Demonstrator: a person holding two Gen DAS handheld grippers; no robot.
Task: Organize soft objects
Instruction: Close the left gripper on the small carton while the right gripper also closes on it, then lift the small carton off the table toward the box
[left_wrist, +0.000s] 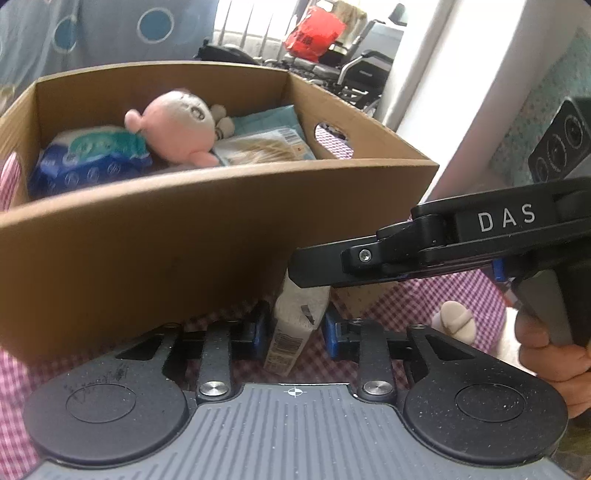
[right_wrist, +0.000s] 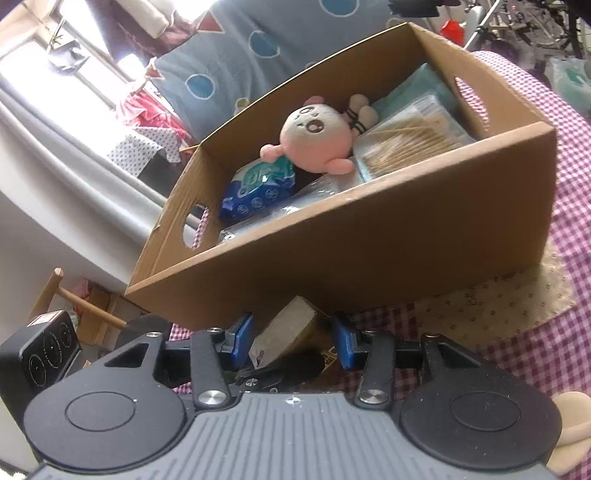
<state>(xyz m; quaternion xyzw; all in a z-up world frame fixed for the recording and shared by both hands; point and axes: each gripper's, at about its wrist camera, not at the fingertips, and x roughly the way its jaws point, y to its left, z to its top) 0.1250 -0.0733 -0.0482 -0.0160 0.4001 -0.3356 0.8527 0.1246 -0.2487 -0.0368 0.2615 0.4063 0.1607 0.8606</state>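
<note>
Brown corrugated cardboard fills both views: an open box with oval handle cut-outs (left_wrist: 207, 221) standing on a pink-and-white gingham cloth (left_wrist: 443, 295). Inside lie a pink round-headed plush doll (left_wrist: 181, 125), a blue-and-green plastic pack of tissues (left_wrist: 92, 158) and a clear packet of wooden cotton swabs (right_wrist: 406, 147).

The task's thing, a small whitish soft packet with a barcode (left_wrist: 295, 325), sits on the cloth just in front of the box's near wall. In the left wrist view it stands between the blue pads of the left gripper (left_wrist: 295, 328), whose jaws are narrow; the left pad seems to touch it, but a sliver of cloth shows by the right pad, so a firm grip is uncertain.

Only the left view shows the right gripper (left_wrist: 314, 269) from outside: it reaches in level from the right, its black finger over the packet's top, and a bare hand (left_wrist: 546, 350) wraps the handle.

Only the right wrist view shows the packet's grey upper end tilted between that gripper's blue pads, which stand half closed with gaps on both sides, and a beige patterned mat (right_wrist: 498, 306) under the box's corner.
</note>
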